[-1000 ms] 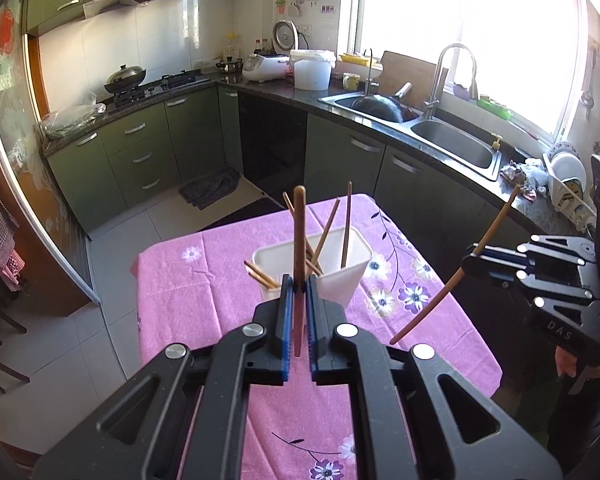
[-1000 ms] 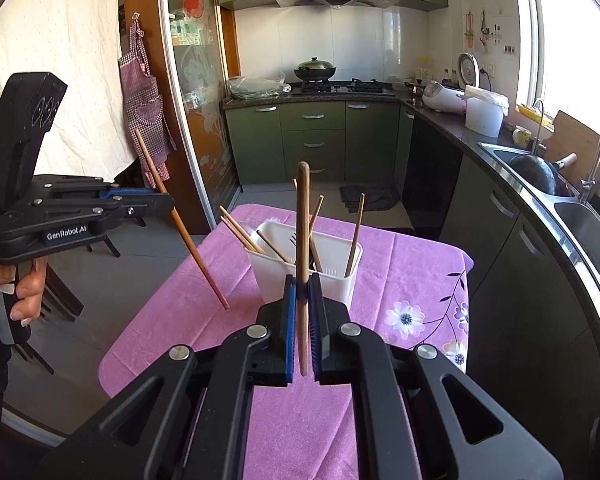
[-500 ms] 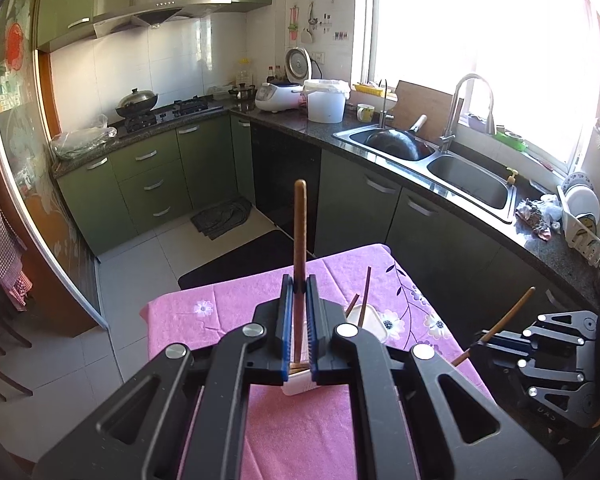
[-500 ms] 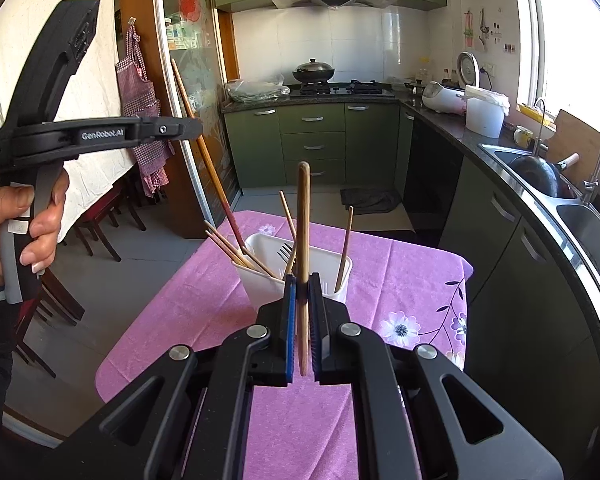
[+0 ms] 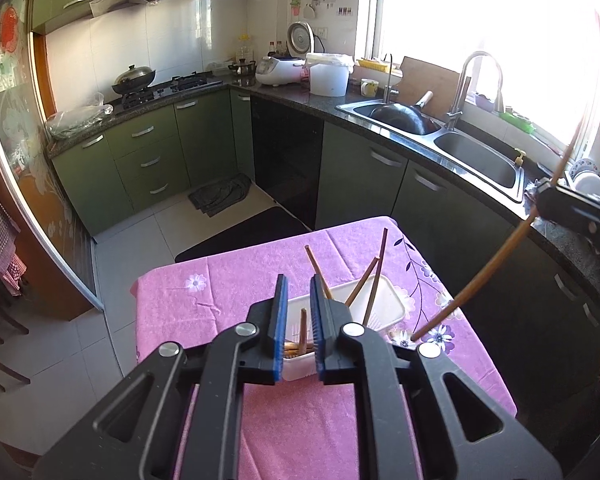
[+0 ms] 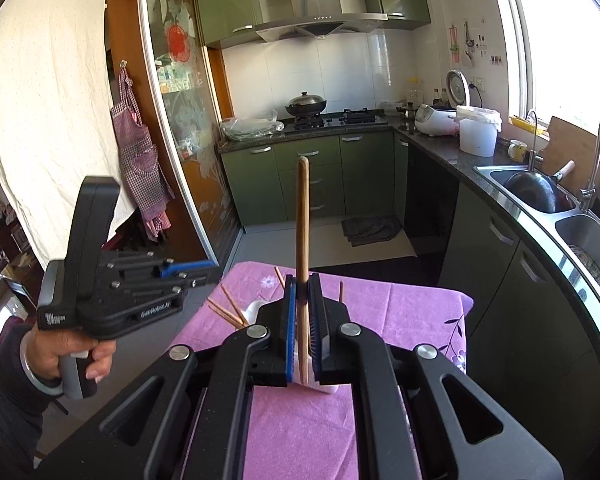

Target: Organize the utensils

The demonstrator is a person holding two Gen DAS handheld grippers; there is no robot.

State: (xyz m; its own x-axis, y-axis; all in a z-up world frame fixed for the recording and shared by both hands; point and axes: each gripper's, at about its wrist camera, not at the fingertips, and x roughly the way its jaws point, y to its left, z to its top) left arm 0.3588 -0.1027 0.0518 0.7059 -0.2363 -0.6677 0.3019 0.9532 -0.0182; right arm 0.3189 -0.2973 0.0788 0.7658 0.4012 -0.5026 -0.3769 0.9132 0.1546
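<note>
Your left gripper (image 5: pixel 298 312), jaws opening just above the white holder (image 5: pixel 384 300), pinches nothing, its chopstick (image 5: pixel 302 330) standing inside, so lift clear, then lower the chopstick (image 6: pixel 302 248) clamped in your right gripper (image 6: pixel 302 316) steeply into that holder on the pink tablecloth (image 5: pixel 228 280), sink (image 5: pixel 476 160) beyond.

Sunlit kitchen (image 5: pixel 480 32), green cabinets (image 5: pixel 148 156)

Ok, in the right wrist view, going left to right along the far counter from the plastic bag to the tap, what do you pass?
Plastic bag → lidded wok on the stove → rice cooker → white bucket → mug → pan in the sink → tap.
</note>
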